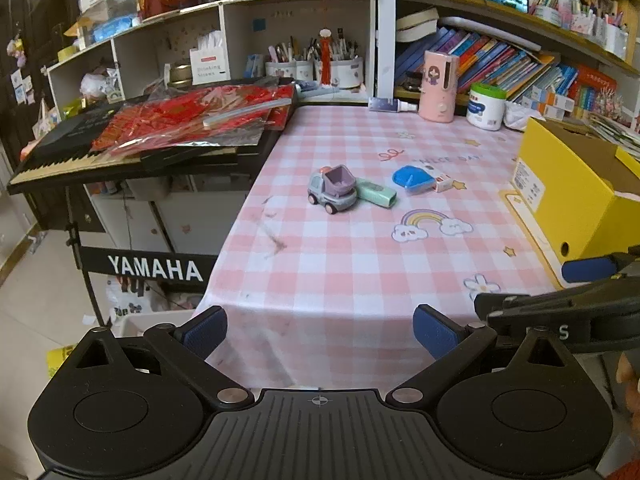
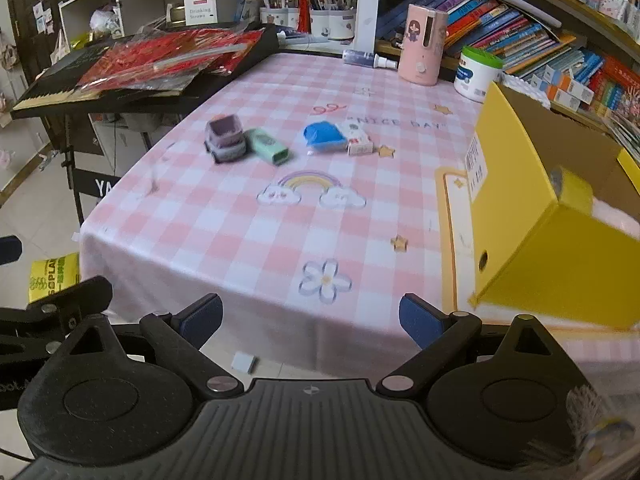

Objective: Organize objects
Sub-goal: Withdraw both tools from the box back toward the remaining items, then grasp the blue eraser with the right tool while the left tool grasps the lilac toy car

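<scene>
Both grippers are hovering at the table's near edge: left gripper (image 1: 320,334) and right gripper (image 2: 310,322) are each spread wide, gripping nothing. Four items are waiting mid-cloth: toy truck (image 1: 332,189) touching green case (image 1: 376,193) at its 3 o'clock; blue lid (image 2: 323,136) beside small carton (image 2: 359,141). The yellow box (image 2: 560,216) is sitting open at 3 o'clock. Sorting appears barely begun; all four seem left.
</scene>
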### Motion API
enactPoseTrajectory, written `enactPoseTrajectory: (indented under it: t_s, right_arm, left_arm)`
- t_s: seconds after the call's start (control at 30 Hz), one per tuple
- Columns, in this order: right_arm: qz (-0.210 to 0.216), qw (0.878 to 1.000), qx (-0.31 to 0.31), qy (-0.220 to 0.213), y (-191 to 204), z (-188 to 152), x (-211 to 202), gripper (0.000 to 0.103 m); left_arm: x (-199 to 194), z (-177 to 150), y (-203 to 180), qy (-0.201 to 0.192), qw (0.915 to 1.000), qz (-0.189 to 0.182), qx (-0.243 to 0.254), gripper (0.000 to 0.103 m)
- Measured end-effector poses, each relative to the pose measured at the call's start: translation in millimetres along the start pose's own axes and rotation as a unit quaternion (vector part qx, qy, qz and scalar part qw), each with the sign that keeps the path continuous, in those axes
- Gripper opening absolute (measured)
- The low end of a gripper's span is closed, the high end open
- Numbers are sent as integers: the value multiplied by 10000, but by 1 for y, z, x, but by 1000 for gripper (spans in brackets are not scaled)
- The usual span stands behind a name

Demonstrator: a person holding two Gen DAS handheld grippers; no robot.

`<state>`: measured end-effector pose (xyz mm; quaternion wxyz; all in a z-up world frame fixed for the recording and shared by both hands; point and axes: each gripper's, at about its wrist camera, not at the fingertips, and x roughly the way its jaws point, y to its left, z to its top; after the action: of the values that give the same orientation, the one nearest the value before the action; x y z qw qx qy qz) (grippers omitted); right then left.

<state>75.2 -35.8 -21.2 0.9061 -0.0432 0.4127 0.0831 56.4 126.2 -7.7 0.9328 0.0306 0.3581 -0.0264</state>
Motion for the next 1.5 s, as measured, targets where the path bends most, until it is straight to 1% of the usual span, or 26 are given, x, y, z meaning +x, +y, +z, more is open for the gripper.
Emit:
enactPoseTrajectory:
  t_s: [0.33, 0.43, 0.63, 0.87, 1.03, 1.13, 1.2, 1.23, 1.3, 1.33, 1.4, 1.5]
  right_arm:
    - [-6, 9999, -44, -131, -22, 47, 31, 95]
    - [5, 9999, -76, -146, -26, 58, 41, 94]
    - [-26, 9995, -66, -318, -39, 81, 56, 93]
    - [120, 9994, -199, -243, -43, 101, 82, 93]
    - [148, 9993, -210, -283, -44, 118, 101, 91]
    - [152, 9992, -209, -295, -45, 129, 115, 86]
    - [123, 9994, -155, -281, -47, 137, 125, 78]
    - [103, 9996, -88, -261, -50, 142, 131, 77]
    - [105, 9997, 23, -238, -54, 148, 141, 66]
    - [144, 9996, 39, -225, -55, 152, 145, 63]
    - [347, 9992, -12, -175, -56, 157, 153, 48]
    - [660, 9977, -112, -92, -54, 162, 163, 36]
  left_arm:
    - [32, 35, -9, -1, 10000, 69, -58, 101]
    - [43, 44, -10, 42, 9999, 102, -110, 101]
    - [60, 58, -16, 130, 9997, 183, -114, 101]
    - [80, 71, -16, 252, 9991, 266, -231, 101]
    - [94, 80, -13, 277, 9986, 265, -375, 101]
    - [103, 85, -12, 259, 9985, 261, -405, 100]
    - [110, 90, -12, 253, 9985, 262, -415, 100]
    - [113, 92, -13, 255, 9984, 267, -420, 100]
    - [120, 97, -13, 256, 9983, 287, -433, 100]
    - [123, 99, -13, 255, 9983, 294, -439, 100]
    - [129, 103, -14, 246, 9983, 298, -440, 100]
    - [138, 108, -15, 237, 9984, 307, -413, 100]
